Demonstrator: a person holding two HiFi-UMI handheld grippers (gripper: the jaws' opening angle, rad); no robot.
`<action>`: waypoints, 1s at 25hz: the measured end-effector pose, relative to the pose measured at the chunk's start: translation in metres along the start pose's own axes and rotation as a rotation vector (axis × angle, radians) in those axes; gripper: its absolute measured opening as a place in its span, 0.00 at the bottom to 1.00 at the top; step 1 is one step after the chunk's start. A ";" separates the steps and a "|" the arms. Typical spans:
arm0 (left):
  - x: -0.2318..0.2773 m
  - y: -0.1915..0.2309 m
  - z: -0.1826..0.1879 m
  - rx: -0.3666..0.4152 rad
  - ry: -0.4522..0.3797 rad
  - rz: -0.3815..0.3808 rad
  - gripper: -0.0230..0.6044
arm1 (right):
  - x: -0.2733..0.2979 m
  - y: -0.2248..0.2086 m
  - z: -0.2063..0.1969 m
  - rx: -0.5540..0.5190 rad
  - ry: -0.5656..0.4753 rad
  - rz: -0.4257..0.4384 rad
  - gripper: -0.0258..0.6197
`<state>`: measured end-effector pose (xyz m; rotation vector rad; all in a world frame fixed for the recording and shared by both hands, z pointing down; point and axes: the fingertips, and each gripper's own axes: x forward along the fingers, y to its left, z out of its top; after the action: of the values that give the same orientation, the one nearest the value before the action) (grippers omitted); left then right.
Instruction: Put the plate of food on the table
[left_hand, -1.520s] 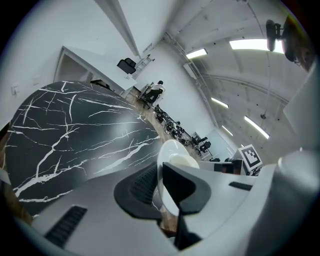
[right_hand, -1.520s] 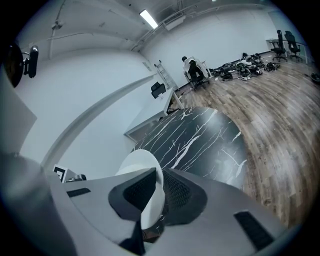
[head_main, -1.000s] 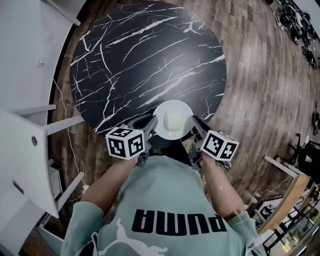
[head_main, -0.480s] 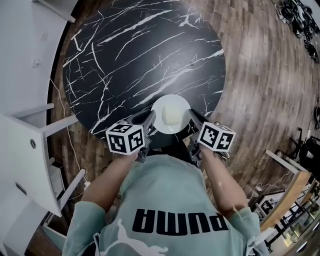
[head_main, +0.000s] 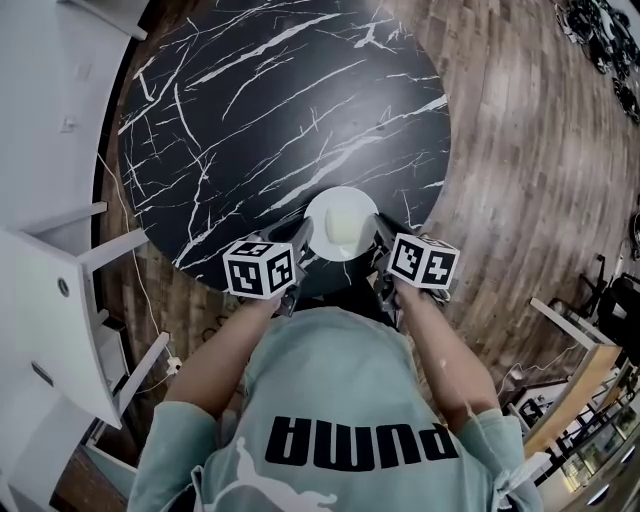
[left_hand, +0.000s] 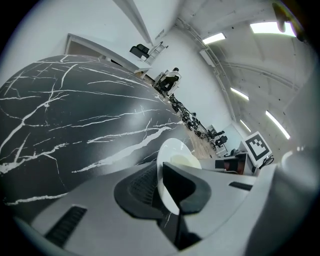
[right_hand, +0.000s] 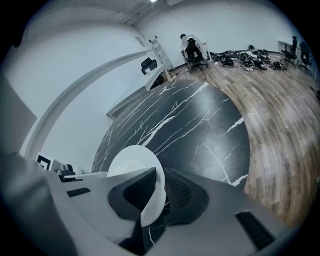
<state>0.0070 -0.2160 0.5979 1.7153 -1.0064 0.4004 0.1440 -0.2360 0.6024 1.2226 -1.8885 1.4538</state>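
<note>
A white plate with a pale mound of food hangs over the near edge of the round black marble table. It is carried from both sides. My left gripper is shut on the plate's left rim, and the left gripper view shows the rim pinched between the ribbed pads, with the food beyond. My right gripper is shut on the right rim, which the right gripper view shows wedged between its jaws as a white disc. Whether the plate touches the tabletop cannot be told.
White cabinets or shelving stand along the left of the table. Wooden floor surrounds it on the right. An office chair and a tangle of cables lie far across the room. The person's torso fills the lower head view.
Both grippers and the plate have moved forward, from the table's near rim to further over the marble top. Both grips are unchanged.
</note>
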 end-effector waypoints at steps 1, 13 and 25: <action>0.002 0.002 -0.002 -0.002 0.001 0.005 0.10 | 0.002 -0.001 -0.001 -0.007 0.009 0.000 0.12; 0.024 0.017 -0.008 0.038 0.024 0.075 0.11 | 0.027 -0.014 -0.003 -0.106 0.098 -0.013 0.12; 0.036 0.026 -0.009 0.065 0.060 0.105 0.12 | 0.036 -0.019 -0.002 -0.143 0.108 -0.035 0.11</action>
<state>0.0097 -0.2256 0.6426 1.7021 -1.0523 0.5548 0.1421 -0.2487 0.6415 1.0832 -1.8549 1.3152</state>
